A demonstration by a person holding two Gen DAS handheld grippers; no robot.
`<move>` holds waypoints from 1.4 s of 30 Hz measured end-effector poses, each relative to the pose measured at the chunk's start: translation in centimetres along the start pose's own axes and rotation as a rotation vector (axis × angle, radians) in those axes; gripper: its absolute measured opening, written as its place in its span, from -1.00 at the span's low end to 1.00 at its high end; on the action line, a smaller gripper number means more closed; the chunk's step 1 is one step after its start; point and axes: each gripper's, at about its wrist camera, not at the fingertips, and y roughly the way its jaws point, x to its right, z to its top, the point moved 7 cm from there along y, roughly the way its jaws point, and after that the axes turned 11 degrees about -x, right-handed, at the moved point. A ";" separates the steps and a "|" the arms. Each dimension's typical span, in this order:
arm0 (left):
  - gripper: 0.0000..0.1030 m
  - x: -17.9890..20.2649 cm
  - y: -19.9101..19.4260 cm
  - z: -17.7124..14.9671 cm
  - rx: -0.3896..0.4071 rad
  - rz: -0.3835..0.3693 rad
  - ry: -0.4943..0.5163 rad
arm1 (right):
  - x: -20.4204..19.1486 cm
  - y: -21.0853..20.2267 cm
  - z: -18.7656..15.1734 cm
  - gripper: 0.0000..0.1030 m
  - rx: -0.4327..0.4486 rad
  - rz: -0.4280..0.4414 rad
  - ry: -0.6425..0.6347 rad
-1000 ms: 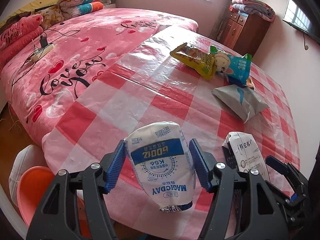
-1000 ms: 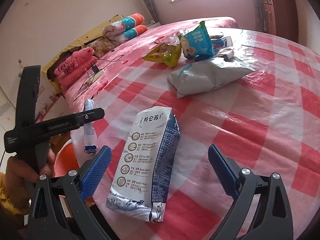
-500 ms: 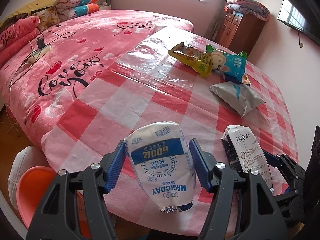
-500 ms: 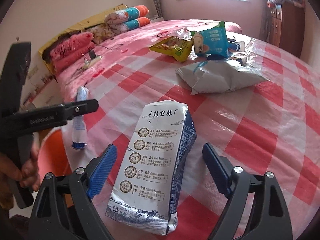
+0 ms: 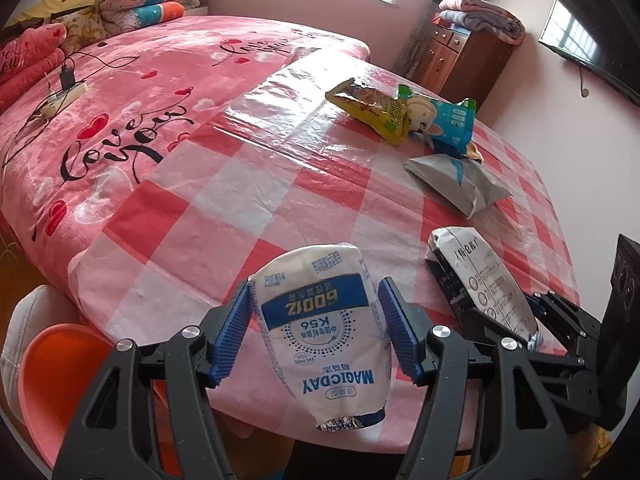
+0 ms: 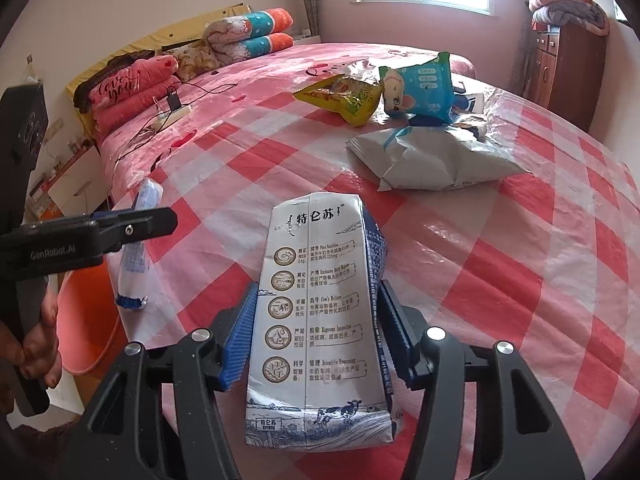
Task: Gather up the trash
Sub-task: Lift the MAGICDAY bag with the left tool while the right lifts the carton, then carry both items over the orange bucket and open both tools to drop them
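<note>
Left gripper (image 5: 314, 330) pinching white pouch (image 5: 324, 332), right gripper (image 6: 316, 330) clamped on milk carton (image 6: 320, 312); snack bags (image 6: 416, 88) beyond.

folded blanket (image 5: 480, 16) tops a wooden cabinet (image 5: 460, 60); power strip (image 5: 64, 96) on bedspread (image 5: 160, 80).

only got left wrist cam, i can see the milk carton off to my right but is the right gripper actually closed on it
Observer: Yes. In the right wrist view the right gripper has both blue pads pressed against the sides of the milk carton.
Operator: ok and my pouch, is it over the bin
Observer: Close. Seen side-on, the pouch hangs from the left gripper at the table's edge, with the orange bin just behind its lower end. I cannot tell whether it is directly above the opening.
</note>
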 end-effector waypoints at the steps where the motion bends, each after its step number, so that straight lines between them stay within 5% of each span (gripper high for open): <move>1: 0.26 0.0 0.0 -0.2 -0.001 -0.011 0.003 | 0.0 -0.1 0.0 0.13 0.003 0.016 0.001; 24: 0.26 -1.7 -2.8 -2.9 0.038 -0.074 0.041 | -0.2 -3.0 1.0 0.13 0.064 0.203 0.134; 31: 0.17 -4.8 -4.9 -3.8 0.062 -0.043 0.010 | -4.2 -3.8 2.1 0.13 0.034 0.343 0.128; 42: 0.15 -12.6 -6.2 -7.1 0.048 0.022 -0.136 | -15.9 -2.6 2.7 0.13 -0.081 0.533 -0.028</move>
